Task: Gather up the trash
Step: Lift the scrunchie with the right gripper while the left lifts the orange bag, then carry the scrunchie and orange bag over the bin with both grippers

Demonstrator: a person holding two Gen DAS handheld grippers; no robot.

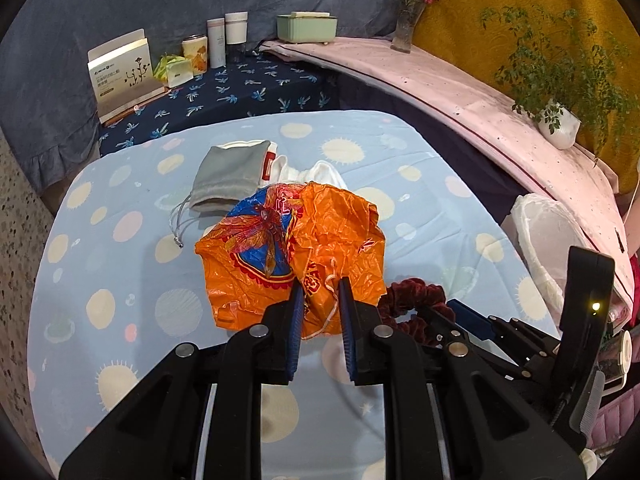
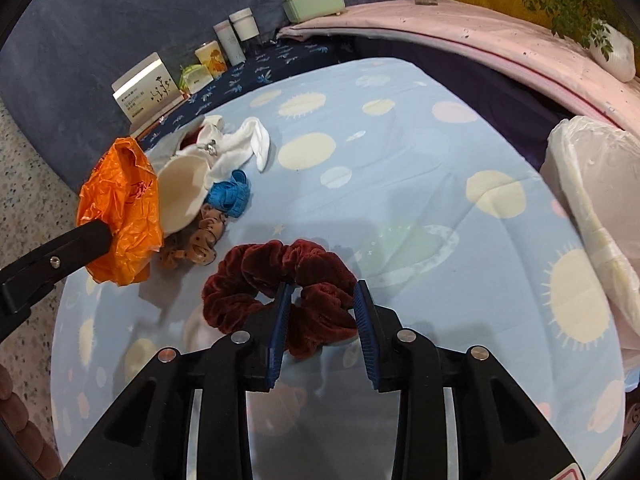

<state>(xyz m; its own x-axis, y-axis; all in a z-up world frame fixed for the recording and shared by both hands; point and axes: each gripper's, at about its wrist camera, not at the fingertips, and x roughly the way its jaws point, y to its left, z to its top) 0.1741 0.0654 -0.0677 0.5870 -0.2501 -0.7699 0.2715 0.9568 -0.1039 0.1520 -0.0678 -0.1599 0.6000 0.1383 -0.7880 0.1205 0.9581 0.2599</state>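
My left gripper (image 1: pixel 320 290) is shut on a crumpled orange plastic bag (image 1: pixel 296 248) with a dragonfly print, holding it above the blue sun-patterned tablecloth (image 1: pixel 120 280); the bag also shows at the left of the right wrist view (image 2: pixel 120 216). My right gripper (image 2: pixel 322 294) has its jaws around one side of a dark red velvet scrunchie (image 2: pixel 280 276), which lies on the cloth; the scrunchie also shows in the left wrist view (image 1: pixel 412 300). A bin lined with a white bag (image 2: pixel 592 184) stands at the table's right edge.
A grey drawstring pouch (image 1: pixel 228 176), white socks (image 2: pixel 248 144), a blue hair tie (image 2: pixel 232 196), a brown dotted scrunchie (image 2: pixel 200 240) and a cream pad (image 2: pixel 180 196) lie behind the orange bag. Boxes and cups (image 1: pixel 216 44) line the back. A potted plant (image 1: pixel 560 128) stands on the pink ledge.
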